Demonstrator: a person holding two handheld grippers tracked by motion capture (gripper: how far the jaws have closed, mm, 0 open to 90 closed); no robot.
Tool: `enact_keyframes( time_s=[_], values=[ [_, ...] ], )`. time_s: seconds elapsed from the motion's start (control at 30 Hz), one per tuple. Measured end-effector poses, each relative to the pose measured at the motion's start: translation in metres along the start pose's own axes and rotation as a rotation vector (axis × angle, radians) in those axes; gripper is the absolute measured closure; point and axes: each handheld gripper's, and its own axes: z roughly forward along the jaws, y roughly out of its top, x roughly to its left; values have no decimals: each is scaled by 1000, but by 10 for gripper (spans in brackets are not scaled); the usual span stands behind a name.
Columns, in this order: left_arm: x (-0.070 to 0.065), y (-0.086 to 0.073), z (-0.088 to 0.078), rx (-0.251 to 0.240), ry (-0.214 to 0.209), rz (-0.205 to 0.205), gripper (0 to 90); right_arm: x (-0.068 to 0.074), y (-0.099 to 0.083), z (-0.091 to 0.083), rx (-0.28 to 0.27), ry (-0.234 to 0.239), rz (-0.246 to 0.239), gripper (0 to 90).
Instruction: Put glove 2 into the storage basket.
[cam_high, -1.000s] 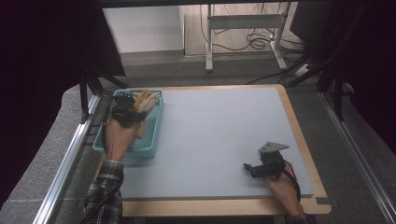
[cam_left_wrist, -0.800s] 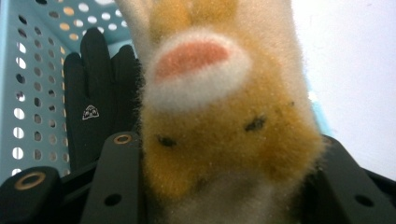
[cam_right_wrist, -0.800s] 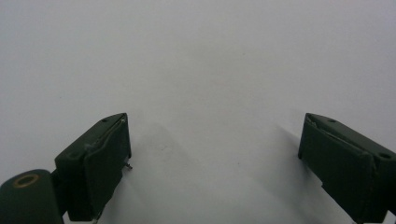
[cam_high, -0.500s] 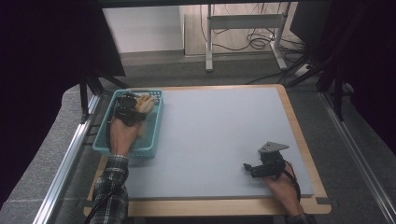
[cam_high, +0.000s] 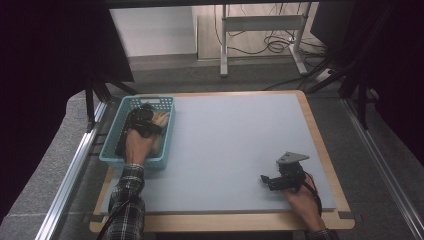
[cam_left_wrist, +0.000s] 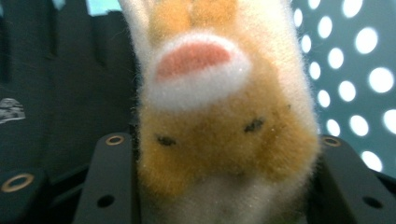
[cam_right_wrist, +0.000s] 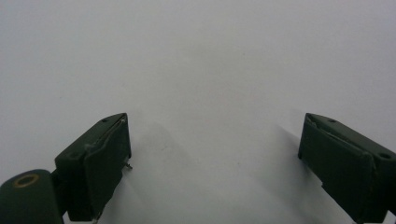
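Lowered deeper into the light blue plastic basket (cam_high: 116, 142), the left gripper (cam_high: 143, 121) has just been opened a little; its fingers (cam_left_wrist: 109, 182) sit around the fluffy orange-and-white soft toy (cam_left_wrist: 224, 126), likely for lifting. On the worktop (cam_high: 230, 140) right of the basket, the right gripper (cam_high: 274, 180) is held wide and empty.

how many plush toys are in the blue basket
1 plush toy visible, lying in the blue basket between the left gripper jaws; others may be hidden under the hand.
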Motion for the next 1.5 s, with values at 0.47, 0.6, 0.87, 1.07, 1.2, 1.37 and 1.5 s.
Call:
enact_keyframes(
  time_s=[0.47, 0.6, 0.87, 1.07, 1.2, 1.37, 1.5],
  values=[
    [4, 0, 18, 115, -41, -26, 197, 0, 0, 0, 0, 0, 0, 89],
    [7, 1, 14, 97, -71, -44, 154, 0, 0, 0, 0, 0, 0, 89],
    [1, 4, -1, 52, -52, -14, 85, 0, 0, 0, 0, 0, 0, 89],
    [2, 6, -19, -12, -25, 2, 99, 0, 0, 0, 0, 0, 0, 89],
    [6, 6, -42, -89, 5, 20, 172, 0, 0, 0, 0, 0, 0, 89],
    [18, 0, -59, -132, 71, 15, 548, 0, 0, 0, 1, 0, 0, 89],
    [27, -6, -45, -55, 120, 15, 784, 0, 0, 0, 0, 0, 0, 89]
  ],
)
